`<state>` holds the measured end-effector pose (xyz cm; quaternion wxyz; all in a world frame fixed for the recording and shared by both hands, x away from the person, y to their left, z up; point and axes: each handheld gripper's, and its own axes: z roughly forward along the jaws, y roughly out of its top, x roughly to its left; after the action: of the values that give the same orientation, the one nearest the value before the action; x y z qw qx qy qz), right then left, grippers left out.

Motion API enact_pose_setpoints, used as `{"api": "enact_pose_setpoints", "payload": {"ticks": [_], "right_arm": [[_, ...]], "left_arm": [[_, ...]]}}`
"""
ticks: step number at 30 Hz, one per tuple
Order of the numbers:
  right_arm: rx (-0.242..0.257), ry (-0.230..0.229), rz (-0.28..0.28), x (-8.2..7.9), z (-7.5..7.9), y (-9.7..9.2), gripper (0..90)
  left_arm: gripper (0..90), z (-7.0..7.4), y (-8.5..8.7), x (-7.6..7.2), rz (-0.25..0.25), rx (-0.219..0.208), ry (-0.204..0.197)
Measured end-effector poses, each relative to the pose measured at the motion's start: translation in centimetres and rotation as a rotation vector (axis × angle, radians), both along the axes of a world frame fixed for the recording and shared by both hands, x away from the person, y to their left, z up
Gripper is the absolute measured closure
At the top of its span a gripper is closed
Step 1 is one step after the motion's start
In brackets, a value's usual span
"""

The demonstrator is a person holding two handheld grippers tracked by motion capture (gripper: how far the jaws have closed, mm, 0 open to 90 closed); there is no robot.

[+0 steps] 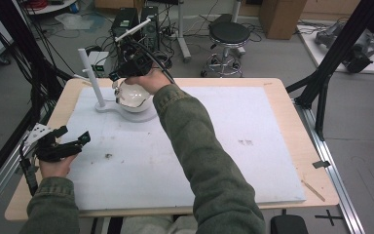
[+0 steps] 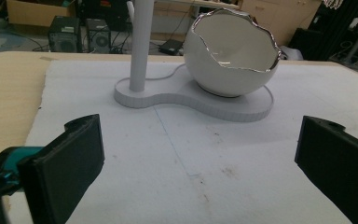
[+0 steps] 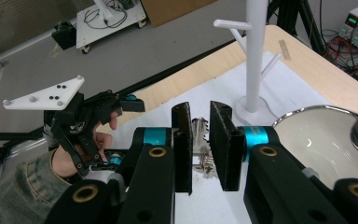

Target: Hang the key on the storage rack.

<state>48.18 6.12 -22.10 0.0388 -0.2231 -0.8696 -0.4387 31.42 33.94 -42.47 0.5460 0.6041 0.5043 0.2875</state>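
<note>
The small metal piece hangs upright, long axis vertical, clenched between the jaws of the right gripper, just beside the egg-shaped bowl on the white stand; the bowl's opening lies at about three o'clock in the right gripper view. The left gripper rests released at seven o'clock, well apart.
</note>
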Motion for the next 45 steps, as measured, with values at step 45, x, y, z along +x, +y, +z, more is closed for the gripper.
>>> {"api": "enact_pose_setpoints", "payload": {"ticks": [45], "right_arm": [[0.094,0.020,-0.055,3.8,-1.8,8.9,79.6]], "left_arm": [[1.7,0.5,-0.8,-1.0,-0.039,-0.023,-0.013]]}}
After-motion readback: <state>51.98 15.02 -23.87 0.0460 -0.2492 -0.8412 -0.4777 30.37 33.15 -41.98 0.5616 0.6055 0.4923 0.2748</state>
